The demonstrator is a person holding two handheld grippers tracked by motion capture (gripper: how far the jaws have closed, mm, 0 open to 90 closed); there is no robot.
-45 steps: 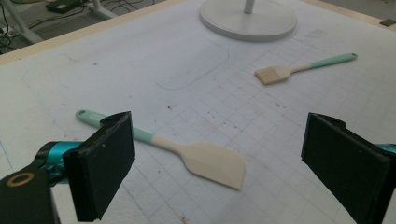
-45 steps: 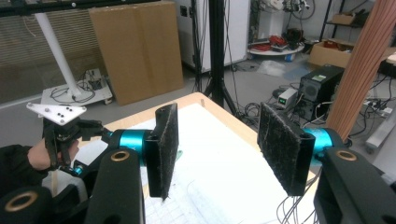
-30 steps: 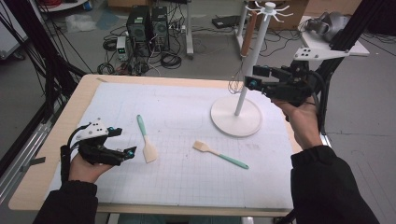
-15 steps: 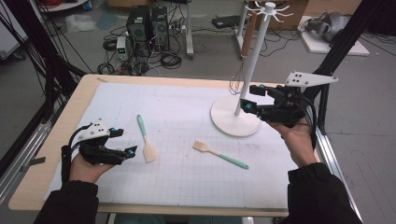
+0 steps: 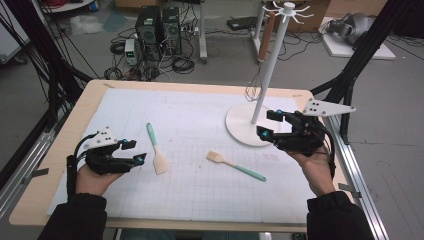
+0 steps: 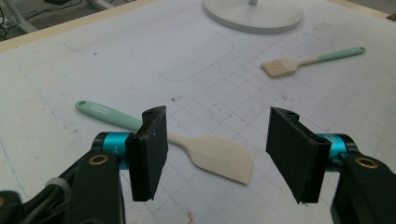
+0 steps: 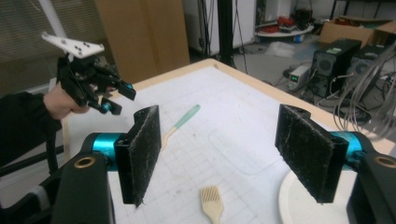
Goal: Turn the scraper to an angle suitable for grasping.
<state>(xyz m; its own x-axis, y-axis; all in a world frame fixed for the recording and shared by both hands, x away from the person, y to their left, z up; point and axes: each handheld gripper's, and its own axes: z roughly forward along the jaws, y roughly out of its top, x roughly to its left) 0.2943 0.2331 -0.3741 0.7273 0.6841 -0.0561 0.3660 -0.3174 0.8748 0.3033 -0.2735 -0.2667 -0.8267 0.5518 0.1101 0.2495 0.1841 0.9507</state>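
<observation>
Computer towers and cables crowd the floor beyond the table [image 5: 60,200]. Near its left edge, the left gripper [image 5: 141,159] has just been closing; its jaws stand half-wide with nothing between them, the spatula [image 6: 212,154] lying just ahead. The right gripper [image 5: 265,133] hangs open and empty beside the hook stand [image 5: 250,131], above the pastry brush [image 5: 235,165]. Closing flat on the blade could skid the spatula away.

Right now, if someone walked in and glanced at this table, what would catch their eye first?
Probably the tall white hook stand on its round base at the far right of the table. Next, two cream-headed, mint-handled utensils on the white grid mat: a spatula just ahead of the open left tongs, and a brush mid-table, near the open right tongs.
</observation>
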